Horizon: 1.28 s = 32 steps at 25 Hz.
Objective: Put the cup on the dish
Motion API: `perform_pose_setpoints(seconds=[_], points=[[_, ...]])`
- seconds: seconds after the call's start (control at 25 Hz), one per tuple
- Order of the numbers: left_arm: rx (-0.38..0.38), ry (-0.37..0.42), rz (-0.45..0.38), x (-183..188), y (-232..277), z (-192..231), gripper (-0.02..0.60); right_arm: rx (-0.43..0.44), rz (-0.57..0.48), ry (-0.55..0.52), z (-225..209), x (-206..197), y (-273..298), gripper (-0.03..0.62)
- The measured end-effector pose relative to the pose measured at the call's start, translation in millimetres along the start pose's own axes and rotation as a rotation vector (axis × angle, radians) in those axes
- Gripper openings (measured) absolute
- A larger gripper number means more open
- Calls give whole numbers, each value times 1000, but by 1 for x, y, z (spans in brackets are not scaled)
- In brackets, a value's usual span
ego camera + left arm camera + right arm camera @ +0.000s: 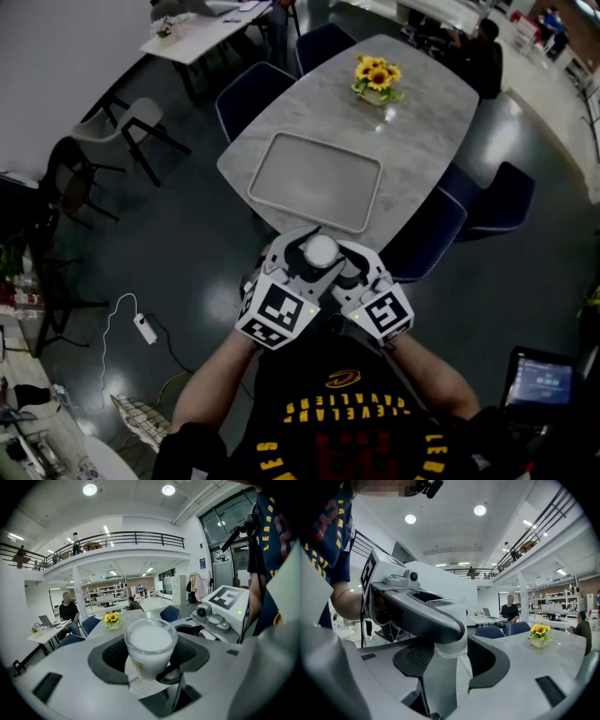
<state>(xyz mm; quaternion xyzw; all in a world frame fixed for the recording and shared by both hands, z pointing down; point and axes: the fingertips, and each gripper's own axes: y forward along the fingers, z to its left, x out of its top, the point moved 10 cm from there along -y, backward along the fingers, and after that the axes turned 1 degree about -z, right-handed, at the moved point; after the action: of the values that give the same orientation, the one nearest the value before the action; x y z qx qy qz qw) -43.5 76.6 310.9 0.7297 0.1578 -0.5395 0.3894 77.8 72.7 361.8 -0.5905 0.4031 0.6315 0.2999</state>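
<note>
Marble table (427,117) is stretching ahead of both grippers, carrying a grey dish (314,181) nearest them and a sunflower vase (377,81) beyond it, with a blue chair (427,234) sitting just ahead of the right gripper (445,660). The left gripper (150,663) is clamping the frosted cup (151,639), which is showing a white top and standing upright, long axis vertical, mouth up. The right gripper's jaws are flanking it lower down, and I cannot tell whether they are pressing.

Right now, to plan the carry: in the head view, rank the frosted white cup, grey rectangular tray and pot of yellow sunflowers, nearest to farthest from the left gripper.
1. The frosted white cup: held in the left gripper's fingers.
2. The grey rectangular tray: ahead, on the marble table's near end.
3. The pot of yellow sunflowers: at the table's far end.
</note>
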Motion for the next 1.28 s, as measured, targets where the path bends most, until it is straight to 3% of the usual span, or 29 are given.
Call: perform_pose_setpoints(seconds=[0.32, 0.84, 1.28], points=[[-103, 38, -13, 4, 38, 64, 262, -44, 56, 1, -49, 7, 42, 227], [-240, 117, -56, 10, 116, 186, 262, -220, 63, -8, -140, 18, 131, 227], [-326, 128, -56, 9, 146, 223, 262, -309, 91, -52, -166, 8, 154, 225]])
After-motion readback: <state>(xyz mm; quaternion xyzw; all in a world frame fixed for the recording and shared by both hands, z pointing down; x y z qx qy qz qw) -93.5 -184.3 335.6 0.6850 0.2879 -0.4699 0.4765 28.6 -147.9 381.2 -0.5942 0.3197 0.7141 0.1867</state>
